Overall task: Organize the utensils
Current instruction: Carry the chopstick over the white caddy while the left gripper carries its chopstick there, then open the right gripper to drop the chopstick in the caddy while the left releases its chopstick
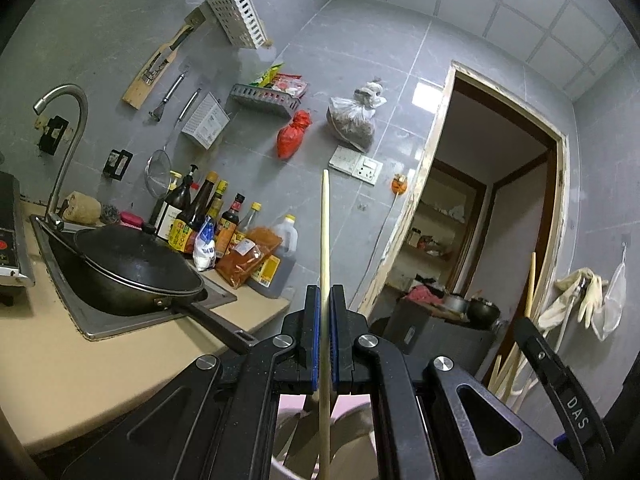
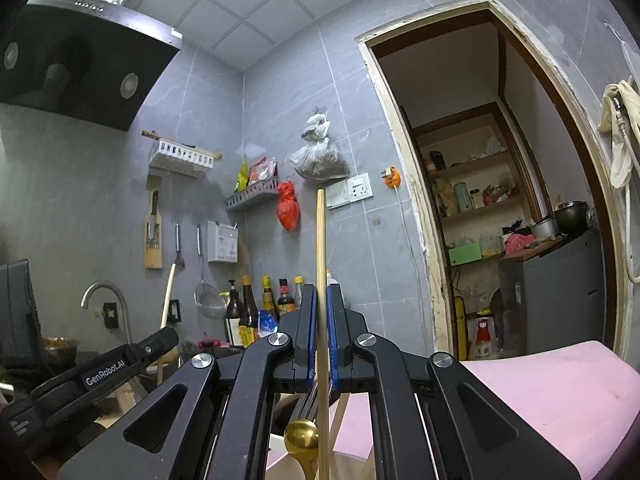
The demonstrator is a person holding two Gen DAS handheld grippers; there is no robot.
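Left gripper (image 1: 325,300) jaws clamped on upright pale chopstick (image 1: 325,220); right gripper (image 2: 322,300) jaws clamped on another chopstick (image 2: 320,240), gold spoon (image 2: 302,436) below them.

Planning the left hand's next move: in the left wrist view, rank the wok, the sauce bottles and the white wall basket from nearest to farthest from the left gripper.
1. Wok, in the sink, lower left of the left gripper.
2. Sauce bottles, behind the wok against the wall.
3. White wall basket, high on the wall.

Both wrist views look level along their tongs, sharing the tiled wall (image 1: 360,60) and doorway (image 2: 500,200).
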